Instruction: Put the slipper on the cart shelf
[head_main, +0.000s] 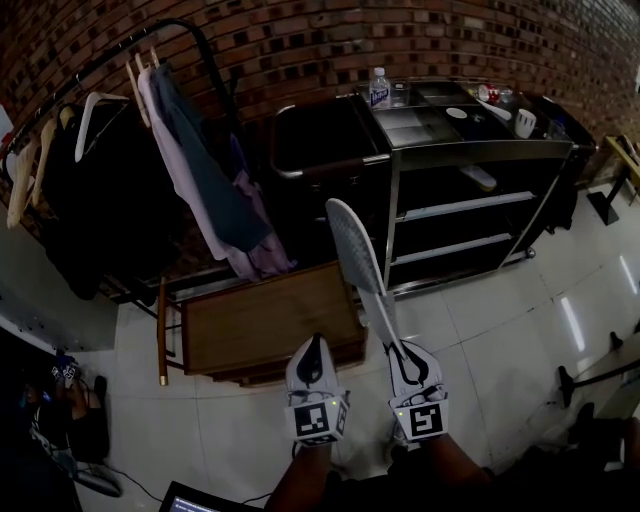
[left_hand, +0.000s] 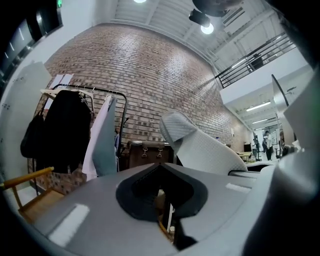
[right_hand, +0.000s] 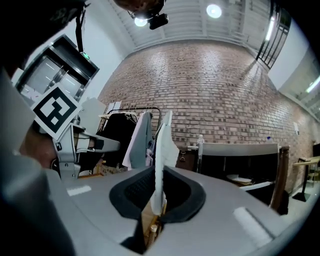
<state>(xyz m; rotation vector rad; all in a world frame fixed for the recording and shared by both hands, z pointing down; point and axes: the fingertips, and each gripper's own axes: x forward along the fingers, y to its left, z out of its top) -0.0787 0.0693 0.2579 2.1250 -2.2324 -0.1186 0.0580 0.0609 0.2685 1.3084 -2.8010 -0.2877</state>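
Gripping a white slipper (head_main: 357, 250) by one end in the right gripper (head_main: 405, 352), fingers narrow and pinched on its thin sole, far end pointing toward the black cart (head_main: 480, 150). Holding it in the air in front of the cart, short of the shelves and touching none. Carrying nothing in the left gripper (head_main: 312, 345), fingers pressed together, likewise in front of the cart, over a wooden table (head_main: 265, 318). Standing on the cart's top, a water bottle (head_main: 379, 87)

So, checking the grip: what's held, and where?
The right gripper pinches the slipper by one end of its sole; the left gripper holds nothing.
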